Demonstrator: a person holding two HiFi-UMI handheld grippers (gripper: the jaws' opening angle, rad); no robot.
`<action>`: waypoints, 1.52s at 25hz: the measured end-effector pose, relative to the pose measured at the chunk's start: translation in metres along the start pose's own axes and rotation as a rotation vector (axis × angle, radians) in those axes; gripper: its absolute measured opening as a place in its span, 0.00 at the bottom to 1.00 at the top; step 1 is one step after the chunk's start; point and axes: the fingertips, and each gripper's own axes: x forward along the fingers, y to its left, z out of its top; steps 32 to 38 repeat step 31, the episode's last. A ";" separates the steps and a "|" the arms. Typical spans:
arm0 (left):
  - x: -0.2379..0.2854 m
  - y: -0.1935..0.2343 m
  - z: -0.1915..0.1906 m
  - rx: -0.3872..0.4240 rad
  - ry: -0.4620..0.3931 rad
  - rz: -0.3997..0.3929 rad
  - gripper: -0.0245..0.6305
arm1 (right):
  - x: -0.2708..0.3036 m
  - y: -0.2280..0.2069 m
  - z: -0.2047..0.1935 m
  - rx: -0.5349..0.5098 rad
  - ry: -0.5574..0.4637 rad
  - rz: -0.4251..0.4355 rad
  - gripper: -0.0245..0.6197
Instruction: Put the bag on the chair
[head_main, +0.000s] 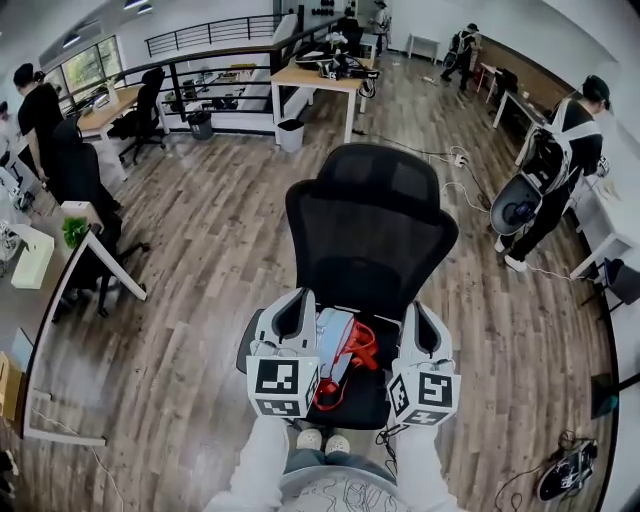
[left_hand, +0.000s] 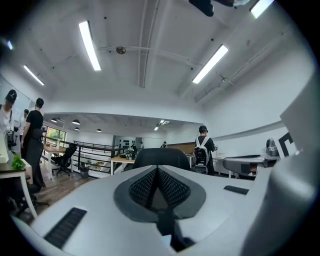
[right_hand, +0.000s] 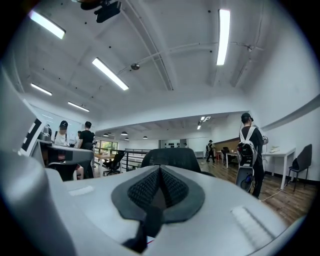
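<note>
A black mesh office chair (head_main: 370, 230) stands in front of me, facing me. On its seat lies the bag (head_main: 338, 345), pale grey with red straps, between my two grippers. My left gripper (head_main: 290, 305) hovers over the seat's left side, beside the bag, and its jaws are shut with the pads meeting. My right gripper (head_main: 420, 315) hovers over the seat's right side, pads together too. In the left gripper view the left gripper (left_hand: 158, 172) holds nothing I can see, with the chair back (left_hand: 160, 155) just beyond. The right gripper (right_hand: 160, 172) looks the same in the right gripper view.
A person with a backpack (head_main: 560, 170) stands to the right by a white desk. Cables (head_main: 450, 160) run over the wood floor behind the chair. Another black chair (head_main: 90, 200) and a white desk (head_main: 60, 300) are on the left. A bin (head_main: 290, 133) stands by the far table.
</note>
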 end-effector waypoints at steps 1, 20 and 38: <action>-0.004 0.001 0.002 0.002 -0.006 0.003 0.05 | -0.002 0.001 0.001 -0.001 -0.004 0.002 0.05; -0.033 0.007 0.014 -0.023 -0.031 0.039 0.05 | -0.015 0.014 0.012 -0.014 -0.027 0.031 0.05; -0.036 0.006 0.014 -0.021 -0.032 0.041 0.05 | -0.018 0.012 0.013 -0.018 -0.031 0.032 0.05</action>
